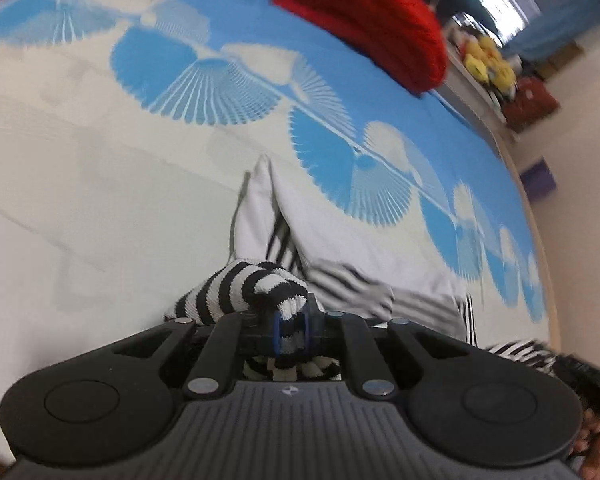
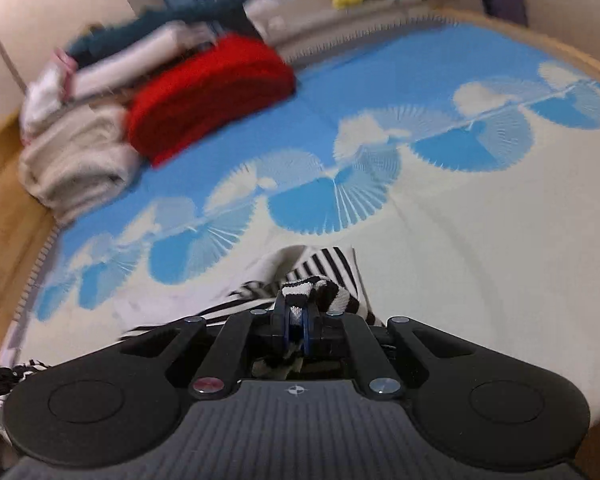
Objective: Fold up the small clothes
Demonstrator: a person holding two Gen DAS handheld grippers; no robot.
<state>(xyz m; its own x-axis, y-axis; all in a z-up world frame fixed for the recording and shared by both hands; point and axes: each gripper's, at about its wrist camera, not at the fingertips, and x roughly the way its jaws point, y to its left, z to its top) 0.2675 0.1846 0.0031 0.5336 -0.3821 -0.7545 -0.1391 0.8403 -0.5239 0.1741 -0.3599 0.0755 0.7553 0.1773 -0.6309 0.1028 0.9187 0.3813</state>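
- Blue-and-cream patterned cloth (image 1: 100, 184) spreads out under and ahead of both tongs, covering everything in front.
- Far ahead on it, a folded red knit (image 2: 208, 92) sits against a cream folded pile (image 2: 72, 160), well apart from both tongs.
- The black-and-white striped garment (image 1: 340, 252) lies just ahead of the left gripper (image 1: 291, 330), draped from its tips onto the cloth, a grey-white part reaching forward.
- Left gripper: clenched on a bunched striped edge, fabric squeezed between the blue pads.
- Right gripper (image 2: 296, 326): pinched tight on another striped fold, garment trailing toward its left.
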